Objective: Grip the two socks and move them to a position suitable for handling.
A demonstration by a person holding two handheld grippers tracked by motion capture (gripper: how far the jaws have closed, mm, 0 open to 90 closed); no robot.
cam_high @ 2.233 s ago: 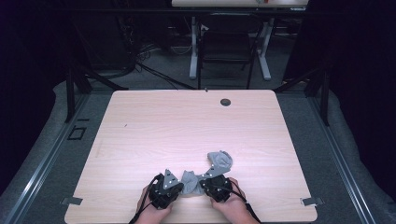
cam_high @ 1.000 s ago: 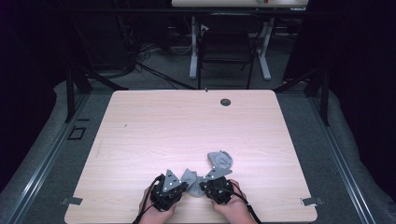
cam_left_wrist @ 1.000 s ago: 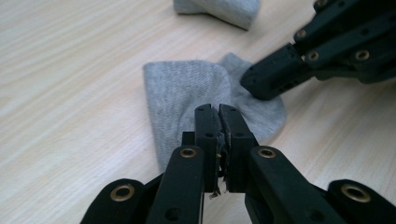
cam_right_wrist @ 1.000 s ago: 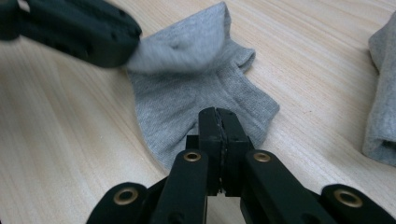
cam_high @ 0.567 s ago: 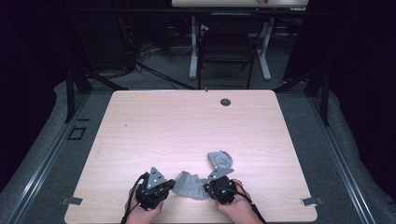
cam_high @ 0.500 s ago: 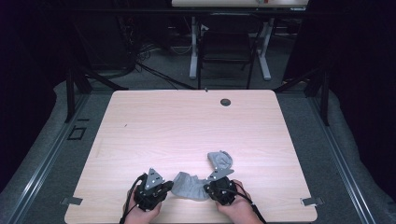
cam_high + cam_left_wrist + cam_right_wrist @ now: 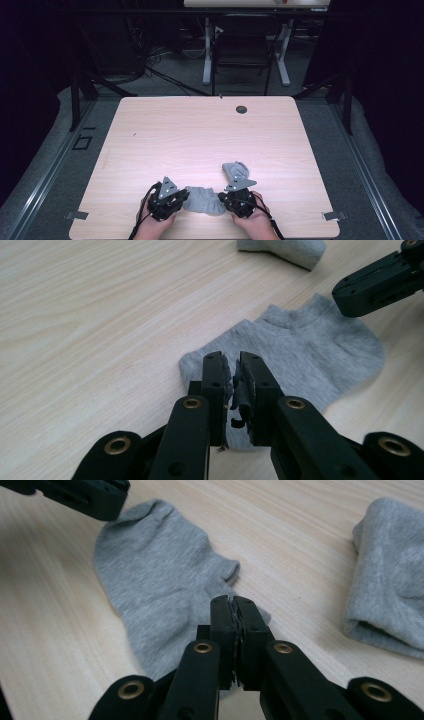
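Near table's front edge, both tongs [image 7: 181, 200] [image 7: 223, 201] clamp 1 flat sock [image 7: 202, 201].

A grey ankle sock [image 7: 203, 200] lies flat near the table's front edge; a second, folded sock [image 7: 236, 171] lies just beyond.

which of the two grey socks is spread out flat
The flat sock between the left gripper and right gripper; the bunched sock lies beyond the right gripper.
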